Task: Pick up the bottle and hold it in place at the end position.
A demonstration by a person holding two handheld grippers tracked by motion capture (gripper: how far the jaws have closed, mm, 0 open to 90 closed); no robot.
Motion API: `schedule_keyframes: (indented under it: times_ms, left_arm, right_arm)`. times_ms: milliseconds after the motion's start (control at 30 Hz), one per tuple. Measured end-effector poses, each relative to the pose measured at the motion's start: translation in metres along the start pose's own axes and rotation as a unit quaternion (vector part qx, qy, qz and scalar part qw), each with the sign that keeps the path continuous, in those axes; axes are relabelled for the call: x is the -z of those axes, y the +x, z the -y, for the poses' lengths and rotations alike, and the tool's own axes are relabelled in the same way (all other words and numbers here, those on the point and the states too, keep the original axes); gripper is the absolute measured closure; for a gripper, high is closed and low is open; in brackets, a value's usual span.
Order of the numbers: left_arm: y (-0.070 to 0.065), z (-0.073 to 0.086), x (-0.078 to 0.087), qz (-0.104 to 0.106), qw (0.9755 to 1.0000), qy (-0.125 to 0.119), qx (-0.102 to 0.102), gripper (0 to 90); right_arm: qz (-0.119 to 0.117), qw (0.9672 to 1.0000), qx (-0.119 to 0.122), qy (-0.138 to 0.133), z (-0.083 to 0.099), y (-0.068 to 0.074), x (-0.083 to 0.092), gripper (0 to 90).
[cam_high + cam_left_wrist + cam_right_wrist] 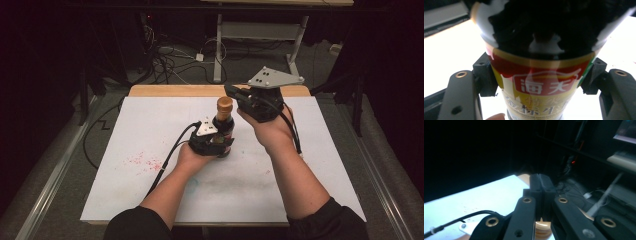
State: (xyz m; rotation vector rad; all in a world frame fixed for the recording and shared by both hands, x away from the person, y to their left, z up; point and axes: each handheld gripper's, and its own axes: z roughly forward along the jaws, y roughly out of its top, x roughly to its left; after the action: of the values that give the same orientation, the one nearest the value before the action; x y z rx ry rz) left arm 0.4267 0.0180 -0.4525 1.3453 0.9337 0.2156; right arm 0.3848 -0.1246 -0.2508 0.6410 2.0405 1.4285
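This looks like a lab or test room set up for recording, not a home. A plain surface (150, 115) covered with a white sheet stands in a pool of light, with its wooden edge (170, 90) showing at the far side, while the room around it is dark and hung with black drapes (45, 75). Loose cables (165, 62) lie tangled on the grey carpeted floor (320, 65) behind it, beside the metal legs of another desk (260, 35). A small red indicator light (573, 162) glows among dim equipment in the right gripper view.
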Motion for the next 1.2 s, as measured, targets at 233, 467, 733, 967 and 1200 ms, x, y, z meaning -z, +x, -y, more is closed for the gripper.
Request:
schedule_keyframes:
  times_ms: [233, 467, 733, 967, 1200]
  left_arm:
    - [0.001, 0.000, 0.001, 0.001, 1.0000, -0.004, 0.004, 29.0]
    - [0.001, 0.001, 0.000, 0.003, 0.9999, -0.011, 0.007, 28.9]
    - [0.003, 0.001, 0.003, 0.011, 0.9999, -0.001, -0.007, 28.8]
    - [0.003, 0.002, 0.003, 0.011, 0.9999, -0.002, -0.009, 28.8]
    - [0.002, 0.002, 0.003, 0.011, 0.9999, -0.002, -0.009, 28.9]
  right_arm:
    - [0.006, 0.9988, -0.011, 0.047, 0.029, -0.008, -0.002, 90.0]
    - [-0.001, 0.9959, -0.010, 0.090, 0.051, -0.007, -0.015, 90.0]
    - [-0.001, 0.9951, -0.006, 0.099, 0.050, -0.007, -0.019, 90.0]
    - [0.003, 0.9945, 0.001, 0.105, 0.048, -0.007, -0.020, 90.0]
    - [0.004, 0.9948, 0.002, 0.102, 0.046, -0.005, -0.020, 90.0]
